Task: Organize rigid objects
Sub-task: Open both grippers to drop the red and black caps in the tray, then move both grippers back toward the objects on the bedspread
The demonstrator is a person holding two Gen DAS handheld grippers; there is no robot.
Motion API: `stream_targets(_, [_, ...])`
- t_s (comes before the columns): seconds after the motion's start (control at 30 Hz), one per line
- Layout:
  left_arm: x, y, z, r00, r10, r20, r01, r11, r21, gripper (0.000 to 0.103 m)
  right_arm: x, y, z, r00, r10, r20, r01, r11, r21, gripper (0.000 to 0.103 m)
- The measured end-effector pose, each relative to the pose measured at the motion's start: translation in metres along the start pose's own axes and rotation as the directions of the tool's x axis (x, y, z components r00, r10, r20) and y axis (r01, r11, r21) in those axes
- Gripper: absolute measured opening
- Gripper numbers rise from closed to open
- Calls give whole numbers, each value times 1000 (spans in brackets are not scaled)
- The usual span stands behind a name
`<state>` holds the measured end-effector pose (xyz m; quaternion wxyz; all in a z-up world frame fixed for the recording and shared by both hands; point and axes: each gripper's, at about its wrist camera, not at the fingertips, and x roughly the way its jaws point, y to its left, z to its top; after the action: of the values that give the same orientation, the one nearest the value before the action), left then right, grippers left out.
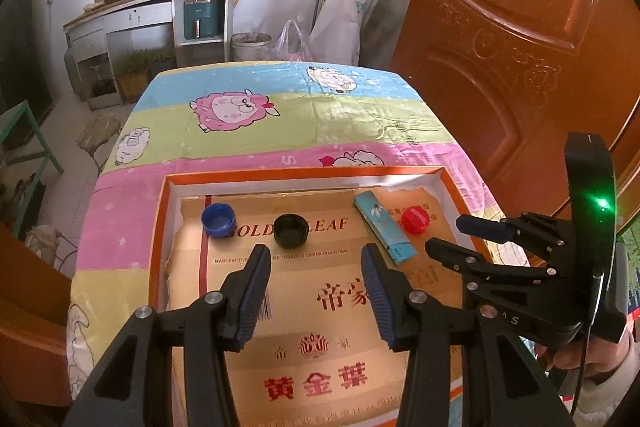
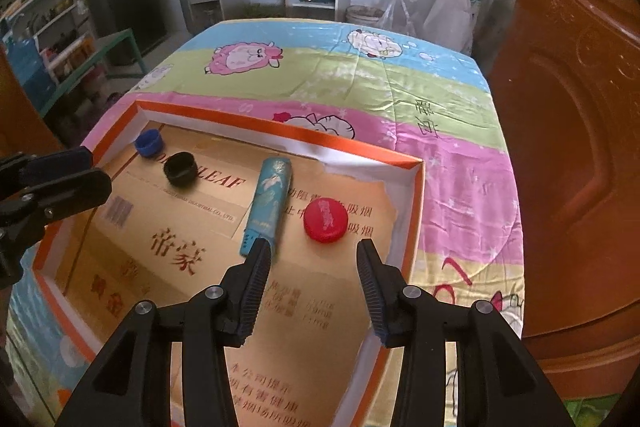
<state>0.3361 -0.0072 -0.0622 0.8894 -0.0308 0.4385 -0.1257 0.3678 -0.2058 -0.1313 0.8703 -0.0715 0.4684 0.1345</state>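
In the left wrist view, the left claw (image 1: 316, 259) is hanging at the near edge with its two ribbed blue-padded fingers (image 1: 256, 291) standing moderately apart and nothing between them. Below it is lying the shallow orange-rimmed cardboard tray (image 1: 304, 173), lined with a flattened tan carton sheet printed in red characters (image 1: 320, 327).

Just beyond the fingertips, at about twelve o'clock, the black round plastic bottle cap (image 1: 291, 230) is sitting open side up on the sheet. At about eleven o'clock from it, near the tray's far left corner, the blue round plastic bottle cap (image 1: 218, 221) is also resting open side up. Toward one o'clock the slim light-blue rectangular box (image 1: 384, 229) is lying flat and slanted, and just beside it on the right the red ribbed plastic bottle cap (image 1: 416, 220) is resting closed side up.

At three o'clock the right claw (image 1: 444, 237) is hovering above the tray's right side, carried by a person's hand (image 1: 572, 359) in a pale sleeve.

In the right wrist view, the right claw (image 2: 312, 247) is parted about as wide as the left and is gripping nothing; the red cap (image 2: 325, 219) is lying just ahead of the gap, untouched, with the light-blue box (image 2: 268, 203) just past the left fingertip.

Farther out, the tray is sitting on the bench draped in a striped pastel cloth with cartoon sheep (image 1: 280, 115).
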Motion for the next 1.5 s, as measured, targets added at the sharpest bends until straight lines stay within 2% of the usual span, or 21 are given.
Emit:
stream_targets(1.07, [-97,-8,-63,996,0,93,-2,1000,15,47,-84,52,-70,998,10,65,-12,1000,16,46])
stream_targets(1.5, [-119,-3,-89,994,-11,108,11,1000,3,47,-114,76,-97,995,17,96,-18,1000,11,46])
